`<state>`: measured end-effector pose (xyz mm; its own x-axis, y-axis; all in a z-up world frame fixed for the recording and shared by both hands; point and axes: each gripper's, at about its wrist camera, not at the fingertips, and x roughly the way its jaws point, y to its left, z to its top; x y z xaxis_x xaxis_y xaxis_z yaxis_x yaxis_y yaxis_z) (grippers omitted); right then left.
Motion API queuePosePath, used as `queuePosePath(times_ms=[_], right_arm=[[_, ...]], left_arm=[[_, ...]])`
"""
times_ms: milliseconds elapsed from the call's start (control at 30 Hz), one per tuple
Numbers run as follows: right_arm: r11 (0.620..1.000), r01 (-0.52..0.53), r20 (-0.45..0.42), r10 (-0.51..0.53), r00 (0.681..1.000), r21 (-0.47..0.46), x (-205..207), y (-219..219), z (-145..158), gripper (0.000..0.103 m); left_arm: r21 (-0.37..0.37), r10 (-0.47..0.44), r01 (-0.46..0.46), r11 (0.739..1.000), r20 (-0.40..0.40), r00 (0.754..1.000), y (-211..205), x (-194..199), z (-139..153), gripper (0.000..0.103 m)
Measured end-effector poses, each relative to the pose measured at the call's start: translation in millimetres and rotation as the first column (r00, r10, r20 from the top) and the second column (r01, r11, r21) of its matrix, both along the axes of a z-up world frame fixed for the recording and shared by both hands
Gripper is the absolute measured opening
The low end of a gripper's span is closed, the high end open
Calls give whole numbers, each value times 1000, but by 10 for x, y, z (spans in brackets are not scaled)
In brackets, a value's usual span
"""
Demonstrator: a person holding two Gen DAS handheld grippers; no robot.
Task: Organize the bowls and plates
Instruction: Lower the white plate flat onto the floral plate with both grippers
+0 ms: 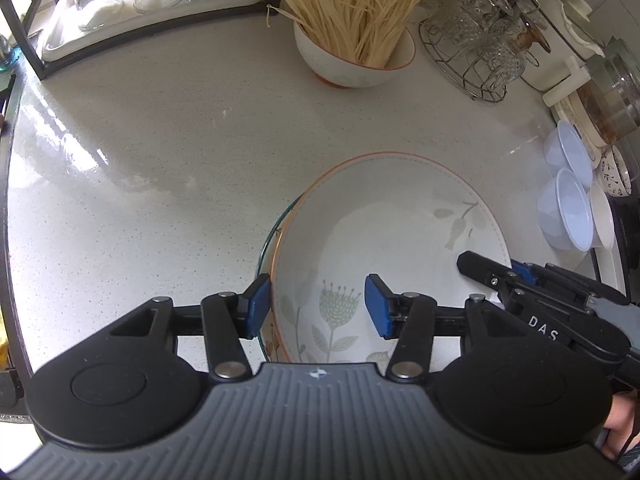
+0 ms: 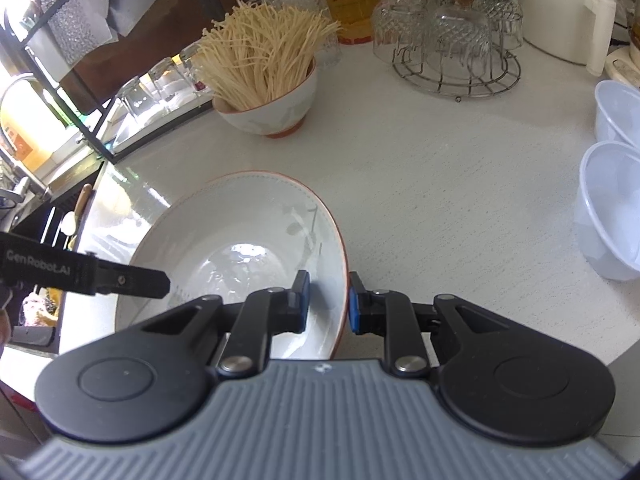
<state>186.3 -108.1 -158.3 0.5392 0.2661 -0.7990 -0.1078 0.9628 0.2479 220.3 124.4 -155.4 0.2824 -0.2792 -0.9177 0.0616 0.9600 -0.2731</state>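
**Right gripper clamped on bowl rim; left gripper released at opposite rim**

Large white ceramic bowl with an orange rim and grey-green flower print [image 1: 384, 216] sits on the white speckled countertop [image 1: 160, 140], nested on a clear glass dish whose edge [image 1: 269, 236] shows at the bowl's left side.

Right gripper [image 2: 329, 300]: clenched on the bowl's near-right rim, one blue pad inside the wall, the other outside. It also shows in the left wrist view, at the bowl's right edge.

Left gripper [image 1: 316, 306]: jaws apart, not gripping. The left blue pad sits just outside the bowl's rim beside the glass edge; the right pad hangs over the bowl's interior. The rim passes between the pads, no pressure visible.

Behind the bowl: a small white bowl with an orange foot, filled with pale enoki mushrooms [image 1: 354, 52]. A wire rack of upturned cut-glass cups [image 2: 452, 40] stands to its right. Two translucent plastic bowls [image 2: 612, 204] stand at the right, well apart from the large bowl.
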Motion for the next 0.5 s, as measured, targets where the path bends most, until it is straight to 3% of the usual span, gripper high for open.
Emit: queuePosePath(times_ms=[233,500], right_arm=[[999,22,-22,-21,1000,32,-1,-15,-48,24],[1000,14,-7,-14,1000,2,-13,21,-44,24]], left_arm=[[-9,9,-9,1000,0,1000,51,-86,28,57],[-5,13,-13,1000,16,1000,89,-206,115,58]])
